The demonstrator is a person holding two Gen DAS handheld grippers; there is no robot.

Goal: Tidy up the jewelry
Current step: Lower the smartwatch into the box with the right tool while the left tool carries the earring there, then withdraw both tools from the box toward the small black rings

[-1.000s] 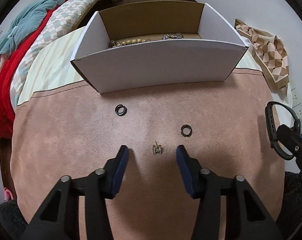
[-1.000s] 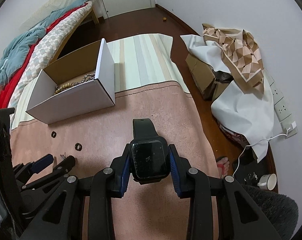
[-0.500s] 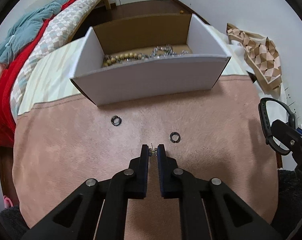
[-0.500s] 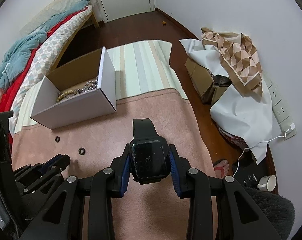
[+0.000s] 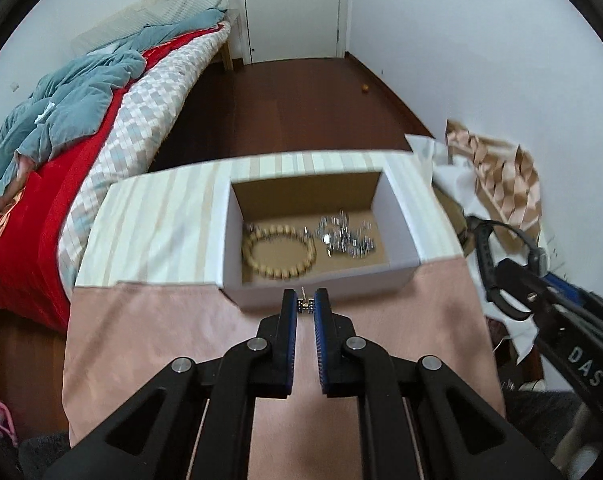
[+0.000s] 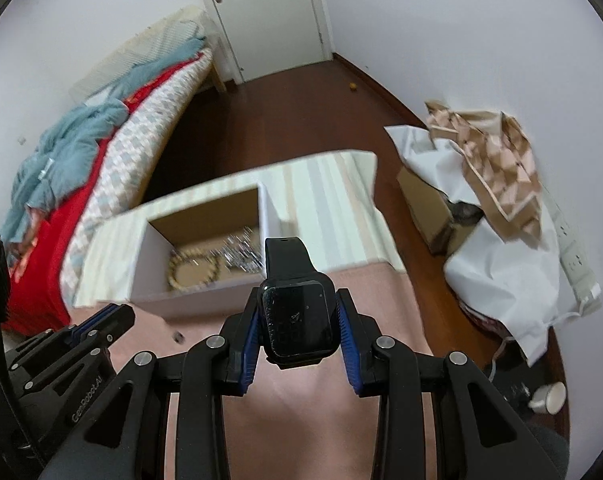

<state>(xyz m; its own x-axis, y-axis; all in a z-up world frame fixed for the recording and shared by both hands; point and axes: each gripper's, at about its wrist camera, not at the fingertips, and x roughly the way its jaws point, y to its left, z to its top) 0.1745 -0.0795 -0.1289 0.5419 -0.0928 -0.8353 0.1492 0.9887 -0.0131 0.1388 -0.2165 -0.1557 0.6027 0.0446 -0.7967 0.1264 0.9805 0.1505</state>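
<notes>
The left tongs [image 5: 306,307] are pinching a small metal earring [image 5: 305,305] between their blue-lined tips, holding it above the pink cloth [image 5: 149,320] just in front of the near wall of the white cardboard box [image 5: 321,290]. The earring's thin post is sticking up between the tips. The box is sitting toward the far edge of the tabletop, straddling the line where the pink cloth is meeting a pale striped cloth [image 5: 161,220]. Inside it, a wooden bead bracelet [image 5: 279,252] is lying on the brown floor toward the left, and a tangle of silver chain jewelry [image 5: 345,236] is lying just beside it toward the right.

The right tongs [image 6: 299,322] are gripping a black smartwatch [image 6: 295,320] by the sides of its case, screen facing the camera, with one strap [image 6: 287,256] pointing away toward the box. In the left wrist view the same watch is showing at the right edge of the tabletop, its band looping upward. One small dark ring [image 6: 178,336] is lying on the pink cloth near the box's front wall, between the two tools; it is blurred.

Beyond the tabletop, a bed [image 5: 81,120] with red and blue-grey bedding is running along the left, and a closed white door [image 5: 293,8] is standing at the far end of the dark wooden floor.
</notes>
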